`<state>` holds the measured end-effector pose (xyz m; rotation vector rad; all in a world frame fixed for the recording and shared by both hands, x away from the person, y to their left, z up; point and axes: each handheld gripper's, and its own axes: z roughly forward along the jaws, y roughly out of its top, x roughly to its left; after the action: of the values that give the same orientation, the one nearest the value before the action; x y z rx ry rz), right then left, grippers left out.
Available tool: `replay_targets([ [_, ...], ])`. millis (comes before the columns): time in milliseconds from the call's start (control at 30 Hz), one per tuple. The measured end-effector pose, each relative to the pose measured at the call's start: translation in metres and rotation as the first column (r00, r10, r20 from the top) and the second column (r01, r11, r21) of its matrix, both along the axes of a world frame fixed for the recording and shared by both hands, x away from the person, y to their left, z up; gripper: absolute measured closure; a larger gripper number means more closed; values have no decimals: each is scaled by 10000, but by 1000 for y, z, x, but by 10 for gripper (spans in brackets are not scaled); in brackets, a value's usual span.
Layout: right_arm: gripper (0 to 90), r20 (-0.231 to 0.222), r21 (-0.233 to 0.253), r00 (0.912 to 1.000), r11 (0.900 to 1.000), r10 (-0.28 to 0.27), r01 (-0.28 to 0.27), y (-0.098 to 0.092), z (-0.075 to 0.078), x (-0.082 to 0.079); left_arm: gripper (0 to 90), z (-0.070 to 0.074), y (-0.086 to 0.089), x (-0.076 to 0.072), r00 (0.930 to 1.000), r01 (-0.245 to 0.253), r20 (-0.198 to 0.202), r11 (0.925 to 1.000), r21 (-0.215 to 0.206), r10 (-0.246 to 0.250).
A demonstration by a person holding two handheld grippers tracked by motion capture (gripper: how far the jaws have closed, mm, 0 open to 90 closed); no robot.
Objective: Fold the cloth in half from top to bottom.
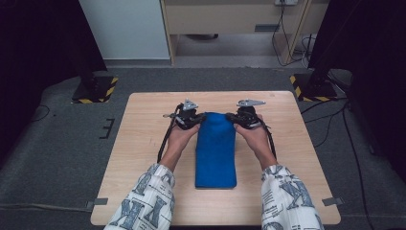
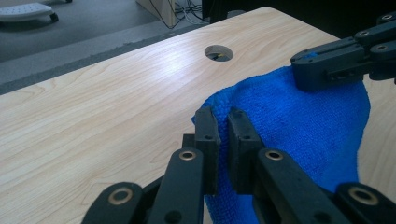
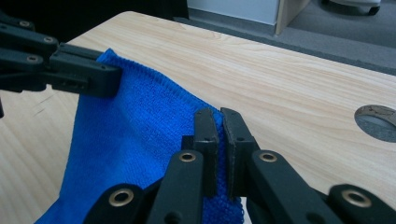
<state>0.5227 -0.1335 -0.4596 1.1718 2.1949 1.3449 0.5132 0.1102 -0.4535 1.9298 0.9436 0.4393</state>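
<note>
High view: blue cloth (image 1: 215,151) lying as a long folded strip down the middle of the wooden table (image 1: 143,143), near end flat toward the person, far end pinched at both corners and lifted slightly. Left gripper (image 1: 190,120) at the far left corner, right gripper (image 1: 241,118) at the far right corner, hands behind them, patterned sleeves (image 1: 143,201) coming in from below. Left gripper view: jaws pressed together on the cloth's edge (image 2: 280,121), fabric bunched between them, the other gripper (image 2: 327,65) clamped on the opposite corner further off, a round cable hole (image 2: 218,52) in the tabletop beyond. Right gripper view: same picture mirrored, jaws closed on a fold of cloth (image 3: 135,126), the left gripper (image 3: 79,74) biting the far corner. Judged from the looped, terry-like weave: soft, light, limp, nothing to break, no stiffness to carry a shape. Likely to sag between the two corners and drape wherever unsupported, layers apt to slide over one another and come apart if only the top one is caught. Grippy texture, so little risk of slipping out once pinched well in. Best hold: at the corners, a little way in from the edge, all layers together, both sides raised level and kept taut enough to stop the middle from drooping onto the wood and dragging.
</note>
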Motion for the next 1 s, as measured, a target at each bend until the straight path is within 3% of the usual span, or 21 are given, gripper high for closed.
replay_targets([
  [100, 864, 113, 21, 9999, 10000, 78, -79, -3, 0, -7, 840, 2, -2, -7, 9997, 195, 113, 9995, 240, -198],
  [467, 863, 263, 194, 9982, 9984, 533, -538, -4, 1, -37, 835, 3, 3, -26, 9989, 450, 102, 9983, 361, -454],
  [733, 863, 305, 68, 9965, 9969, 778, -781, -4, 1, -52, 827, 7, 5, -38, 9964, 837, 64, 9945, 624, -843],
  [1000, 861, 262, -145, 9936, 9939, 1098, -1095, -4, -5, -70, 825, -3, 10, -58, 9932, 1162, -128, 9916, 573, -1157],
])
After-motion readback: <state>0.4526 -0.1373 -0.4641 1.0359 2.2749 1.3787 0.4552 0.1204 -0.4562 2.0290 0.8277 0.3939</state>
